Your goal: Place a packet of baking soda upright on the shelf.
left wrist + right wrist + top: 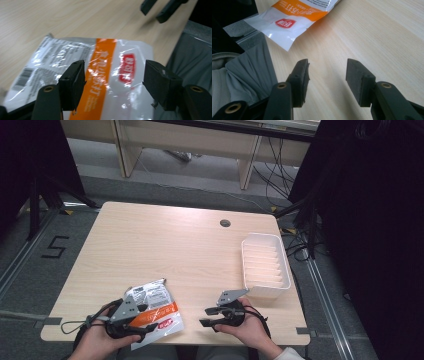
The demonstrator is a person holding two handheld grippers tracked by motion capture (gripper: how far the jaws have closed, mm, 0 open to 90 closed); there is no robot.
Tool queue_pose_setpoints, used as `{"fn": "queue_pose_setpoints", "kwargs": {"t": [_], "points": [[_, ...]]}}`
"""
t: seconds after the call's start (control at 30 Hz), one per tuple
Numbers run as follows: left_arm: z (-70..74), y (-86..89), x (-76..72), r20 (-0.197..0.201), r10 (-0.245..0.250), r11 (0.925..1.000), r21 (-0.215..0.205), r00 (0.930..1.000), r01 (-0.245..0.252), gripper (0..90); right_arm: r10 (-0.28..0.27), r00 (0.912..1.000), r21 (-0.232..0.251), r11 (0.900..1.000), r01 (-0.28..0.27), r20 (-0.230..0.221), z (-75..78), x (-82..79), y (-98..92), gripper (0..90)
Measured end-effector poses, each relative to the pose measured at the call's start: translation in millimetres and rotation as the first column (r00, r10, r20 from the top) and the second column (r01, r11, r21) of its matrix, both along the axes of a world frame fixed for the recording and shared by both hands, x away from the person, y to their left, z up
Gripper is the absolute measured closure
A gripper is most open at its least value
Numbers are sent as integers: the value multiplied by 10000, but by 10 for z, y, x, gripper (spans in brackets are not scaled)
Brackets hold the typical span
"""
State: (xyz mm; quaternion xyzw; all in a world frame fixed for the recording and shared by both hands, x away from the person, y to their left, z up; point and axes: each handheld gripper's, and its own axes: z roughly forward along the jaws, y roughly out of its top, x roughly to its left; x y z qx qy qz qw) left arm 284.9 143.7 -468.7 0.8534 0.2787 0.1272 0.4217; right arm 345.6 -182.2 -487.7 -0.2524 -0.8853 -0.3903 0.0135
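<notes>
A white and orange snack packet (152, 312) lies at the near left edge of the wooden table (170, 245), one corner overhanging it. The left gripper (113, 83) hovers over the packet with its jaws spread wide, possibly just clear of the film. The right gripper (327, 77) is released too, above bare wood. A white ribbed tray (265, 265) sits at the right.

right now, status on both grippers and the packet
Left gripper open, over the packet. Right gripper open, empty, above bare table. White bin off right. Nothing between.
</notes>
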Motion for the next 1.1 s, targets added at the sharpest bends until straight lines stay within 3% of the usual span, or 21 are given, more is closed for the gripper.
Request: {"fn": "queue_pose_setpoints", "kwargs": {"t": [0.1, 0.13, 0.17, 0.2, 0.33, 0.43, 0.57, 0.73, 0.8, 0.83, 1.1], "points": [[21, -94, -37, -24, -456, 9988, 183, 9990, 456, 329, -2, 10000, 11, 10000, 2, -59, -4, -5, 5, 537], [11, -134, -58, -8, -408, 9990, 180, 9992, 408, 326, -11, 10000, 25, 10000, 11, -57, -8, -2, 4, 537], [-6, -196, -83, 45, -699, 9962, 517, 9975, 696, 314, -16, 10000, 37, 10000, 16, -90, -11, 4, 2, 537], [-6, -196, -83, 45, -699, 9962, 517, 9975, 696, 308, -16, 10000, 37, 10000, 16, -90, -11, 4, 2, 537], [-55, -270, -125, 250, -1105, 9830, 1500, 9936, 1055, 287, 27, 10000, 22, 10000, -27, -36, -12, 11, -5, 537], [-101, -275, -115, 265, -1137, 9750, 1950, 9932, 1064, 282, 2, 10000, 33, 10000, -2, -37, -17, 7, 2, 537], [-167, -279, -97, 329, -1271, 9571, 2663, 9913, 1138, 285, 42, 10000, -21, 10000, -43, -42, -25, 0, 12, 537], [-206, -323, -122, 293, -1392, 9524, 2777, 9898, 1257, 277, 74, 9998, -29, 10000, -74, -183, -21, -2, 13, 537], [-213, -322, -116, 323, -1467, 9461, 2964, 9886, 1307, 278, 56, 9998, -4, 10000, -57, -191, -19, -2, 12, 537], [-223, -324, -119, 313, -1434, 9472, 2940, 9892, 1280, 280, 53, 9999, 33, 10000, -53, -102, -27, 0, 14, 537], [-253, -317, -113, 474, -1418, 9357, 3324, 9888, 1182, 304, 80, 9998, 8, 10000, -80, -176, -21, -1, 15, 537]]}}
